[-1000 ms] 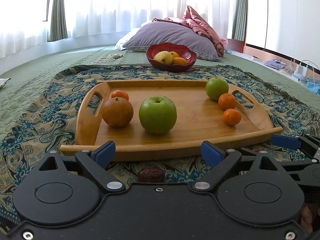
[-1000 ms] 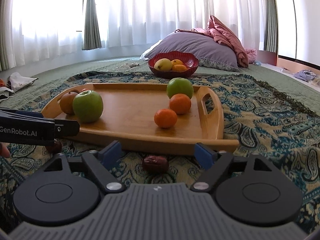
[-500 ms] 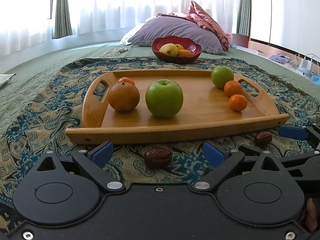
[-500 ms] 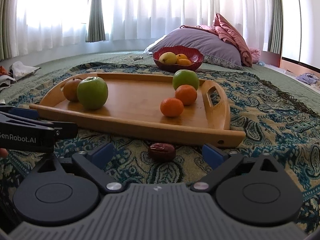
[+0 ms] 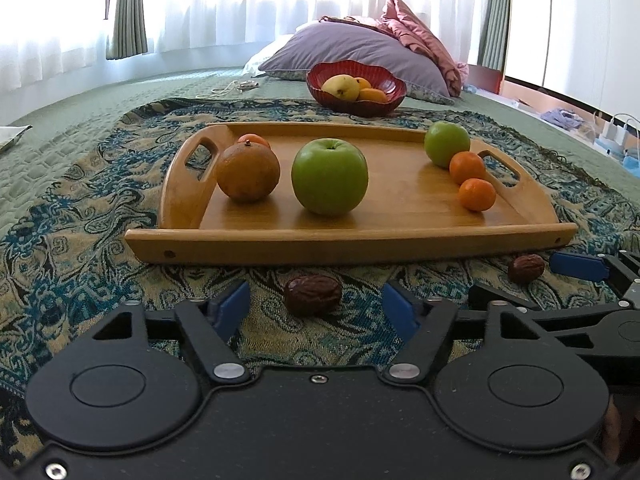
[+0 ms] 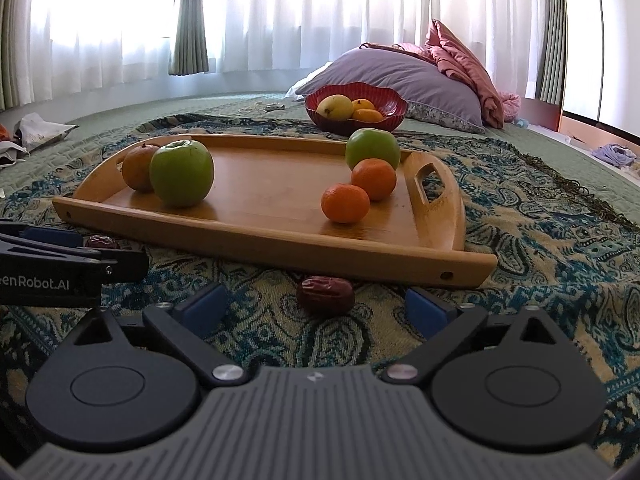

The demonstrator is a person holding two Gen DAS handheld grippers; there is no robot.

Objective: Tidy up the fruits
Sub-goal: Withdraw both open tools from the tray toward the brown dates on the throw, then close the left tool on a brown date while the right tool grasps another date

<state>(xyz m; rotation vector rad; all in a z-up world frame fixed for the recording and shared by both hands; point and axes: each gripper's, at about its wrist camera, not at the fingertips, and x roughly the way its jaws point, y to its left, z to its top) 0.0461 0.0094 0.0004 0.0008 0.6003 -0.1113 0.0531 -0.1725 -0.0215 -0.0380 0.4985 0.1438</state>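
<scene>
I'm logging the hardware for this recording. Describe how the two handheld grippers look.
The left gripper has a matte black body with two round discs, silver pivot screws, black linkage arms and blue finger pads. The right gripper has the same black discs, arms and blue pads, but a ribbed grey housing. White lettering reading "enRobot.AI" shows on the left gripper's side. No cables or sleeves are visible.

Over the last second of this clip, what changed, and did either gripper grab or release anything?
Both grippers drew back from the wooden tray, so a dried date now shows in front of each: one before the left gripper, one before the right gripper. Nothing was taken hold of or let go; both stay open and empty. The fruit on the tray and in the red bowl did not move.
</scene>
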